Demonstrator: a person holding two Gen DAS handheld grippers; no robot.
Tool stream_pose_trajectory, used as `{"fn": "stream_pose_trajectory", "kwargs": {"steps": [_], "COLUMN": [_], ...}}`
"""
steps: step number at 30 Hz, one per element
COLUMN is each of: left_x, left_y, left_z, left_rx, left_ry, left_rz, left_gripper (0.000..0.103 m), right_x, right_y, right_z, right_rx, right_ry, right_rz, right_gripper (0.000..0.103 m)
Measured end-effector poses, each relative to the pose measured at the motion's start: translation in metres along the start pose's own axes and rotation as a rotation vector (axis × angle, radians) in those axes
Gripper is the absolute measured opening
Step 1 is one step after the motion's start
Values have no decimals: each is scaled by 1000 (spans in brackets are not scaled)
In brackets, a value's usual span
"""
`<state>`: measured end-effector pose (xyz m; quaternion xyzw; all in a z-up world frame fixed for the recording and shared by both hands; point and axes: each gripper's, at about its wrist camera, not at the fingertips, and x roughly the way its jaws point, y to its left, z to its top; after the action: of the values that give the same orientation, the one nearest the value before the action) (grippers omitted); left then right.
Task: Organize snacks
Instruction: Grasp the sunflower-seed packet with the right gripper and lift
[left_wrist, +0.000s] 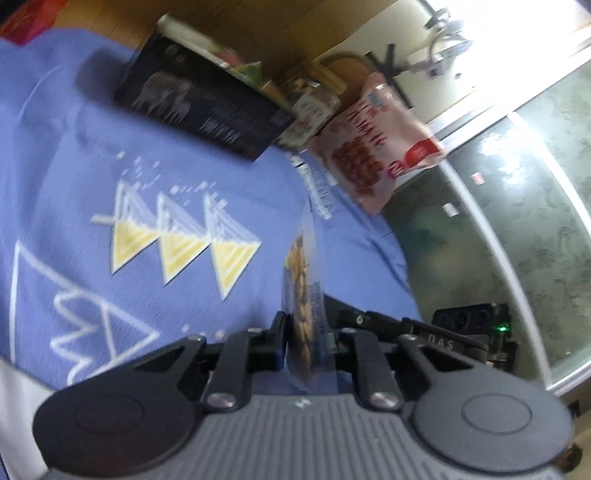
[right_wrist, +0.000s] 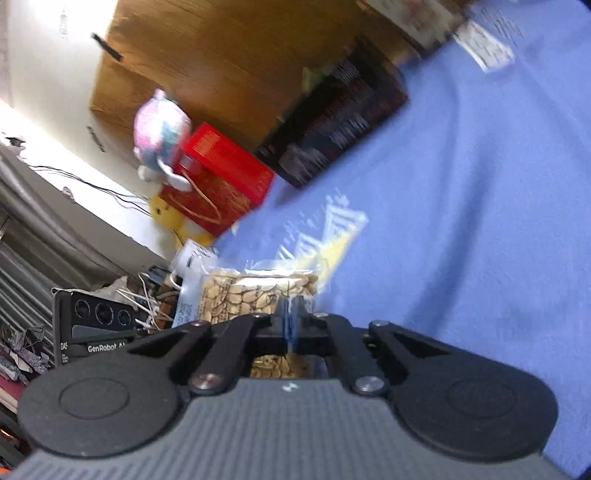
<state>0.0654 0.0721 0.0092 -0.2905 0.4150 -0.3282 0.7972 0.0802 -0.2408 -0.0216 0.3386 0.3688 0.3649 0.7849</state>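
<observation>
A clear bag of pale seeds (left_wrist: 301, 295) hangs edge-on over the blue cloth, and my left gripper (left_wrist: 304, 339) is shut on its lower part. In the right wrist view the same seed bag (right_wrist: 258, 291) faces me flat, with my right gripper (right_wrist: 291, 321) shut on its near edge. Both grippers hold the one bag from opposite sides. The right gripper's camera housing (left_wrist: 469, 321) shows just right of the bag. The left gripper's housing (right_wrist: 96, 321) sits to the bag's left.
A blue cloth (left_wrist: 110, 155) with triangle prints covers the surface. At its far edge stand a black box (left_wrist: 199, 107), a jar (left_wrist: 312, 105) and a pink snack bag (left_wrist: 373, 147). A red box (right_wrist: 221, 177) and a plush toy (right_wrist: 162, 136) stand by a wooden panel (right_wrist: 221, 55). Cables and clutter lie at left.
</observation>
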Motion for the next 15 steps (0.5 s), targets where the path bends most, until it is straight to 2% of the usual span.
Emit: {"fn": "stream_pose_trajectory", "kwargs": {"steps": [2,4,5,7,9,11,12,15], "left_x": [-4,-7,-7,-5,-1,5,8,15], "left_y": [-4,-10,-13,-22,-31,-38,-40,-47], "left_z": [5,10,12,15,18,20,22,25], "left_rx": [3,13,18,39,76,101,109,143], "left_ry": [-13,-23,-21,-19,-21,-18,-12,4], "left_rz": [-43,-92,-122,-171,-174,-159,-149,-87], "left_gripper": [12,12,12,13,13,13,16,20], "right_x": [-8,-20,-25,-30,-30,-36,-40,-55], "right_y": [-1,-10,-15,-28,-36,-39,-37,-21], "right_z": [6,8,7,4,0,-3,-2,2], "right_rx": [28,93,126,199,285,337,331,252], "right_ry": [-53,-117,-141,-138,-107,-114,-122,-146], "right_rz": [32,69,85,129,204,275,300,239], "right_gripper": [22,61,65,65,64,39,28,17]}}
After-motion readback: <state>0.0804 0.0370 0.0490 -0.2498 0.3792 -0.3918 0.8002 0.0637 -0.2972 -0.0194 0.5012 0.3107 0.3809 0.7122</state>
